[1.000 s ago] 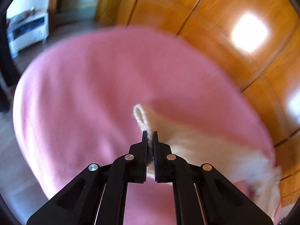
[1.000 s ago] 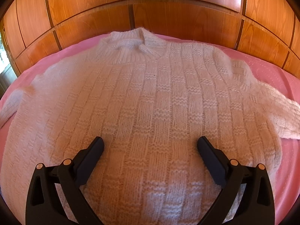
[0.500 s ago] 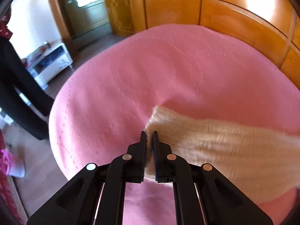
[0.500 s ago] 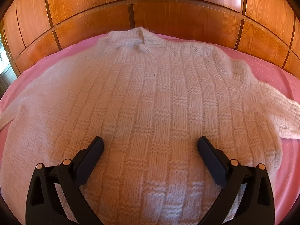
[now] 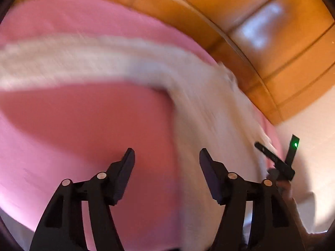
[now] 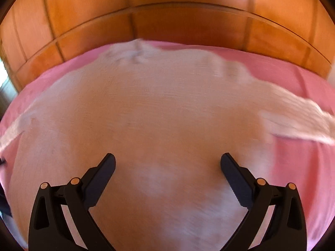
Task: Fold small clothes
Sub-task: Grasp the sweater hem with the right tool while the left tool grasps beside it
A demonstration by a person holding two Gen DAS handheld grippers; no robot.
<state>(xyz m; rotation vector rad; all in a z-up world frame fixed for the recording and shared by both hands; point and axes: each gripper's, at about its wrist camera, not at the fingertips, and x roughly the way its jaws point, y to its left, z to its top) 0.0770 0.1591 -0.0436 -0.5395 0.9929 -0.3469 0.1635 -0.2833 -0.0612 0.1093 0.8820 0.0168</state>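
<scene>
Both of my feeds are smeared, so I cannot make out the knit pattern on the white sweater [image 6: 159, 113], and its hem is cut off by the bottom edge of the right wrist view. In the left wrist view the same sweater [image 5: 209, 108] is a blurred band, one sleeve [image 5: 62, 62] stretched out flat to the left. The sweater lies spread on the pink bed [image 6: 282, 75], collar toward the headboard. My left gripper [image 5: 166, 163] is opening its fingers, nothing between them, pink bedcover below. My right gripper [image 6: 167, 167] has its fingers wide, hovering over the sweater's body with nothing between them. Part of that gripper, with a green light [image 5: 295, 145], shows at the left view's right edge. Behind the bed runs a wooden panelled headboard [image 6: 167, 21].
</scene>
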